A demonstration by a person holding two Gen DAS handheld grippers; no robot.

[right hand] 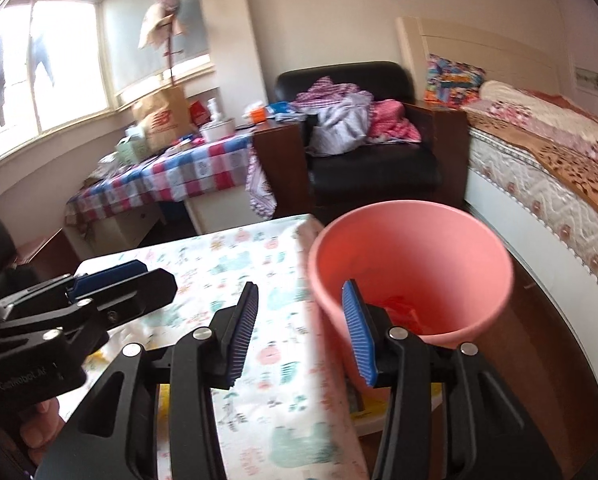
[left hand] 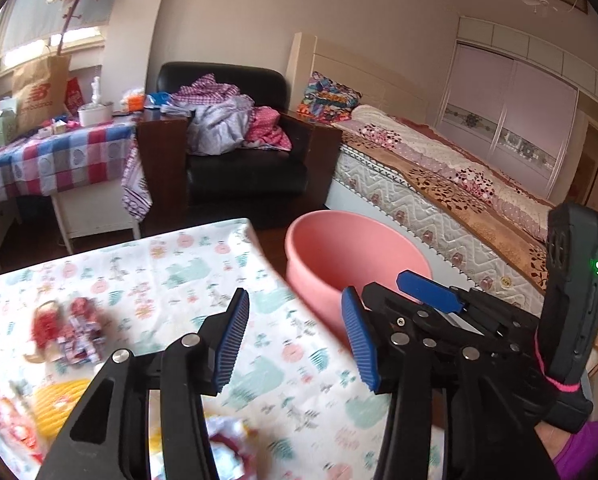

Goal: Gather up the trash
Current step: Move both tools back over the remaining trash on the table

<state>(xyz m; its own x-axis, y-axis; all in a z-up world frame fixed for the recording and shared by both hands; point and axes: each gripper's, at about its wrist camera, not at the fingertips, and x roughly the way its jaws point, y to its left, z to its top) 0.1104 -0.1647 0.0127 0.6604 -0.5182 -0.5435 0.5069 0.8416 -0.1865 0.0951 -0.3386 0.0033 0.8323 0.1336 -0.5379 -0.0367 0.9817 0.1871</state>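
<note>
In the left wrist view my left gripper (left hand: 297, 340) is open over the table's patterned cloth (left hand: 171, 264), with nothing between its blue pads. Blurred trash lies on the cloth: red-and-white wrappers (left hand: 73, 330), a yellow piece (left hand: 57, 404) and a crumpled white-and-red wad (left hand: 227, 440) under the gripper. My right gripper (right hand: 301, 336) is open and empty at the near rim of the pink bucket (right hand: 411, 260), which stands off the table's right edge. A red scrap (right hand: 399, 312) lies inside the bucket. The bucket (left hand: 351, 248) also shows in the left wrist view.
A black armchair (left hand: 239, 152) piled with clothes stands behind the table. A bed (left hand: 439, 184) runs along the right, close to the bucket. A checked-cloth side table (left hand: 55, 156) with a paper bag and boxes stands at the left under the window.
</note>
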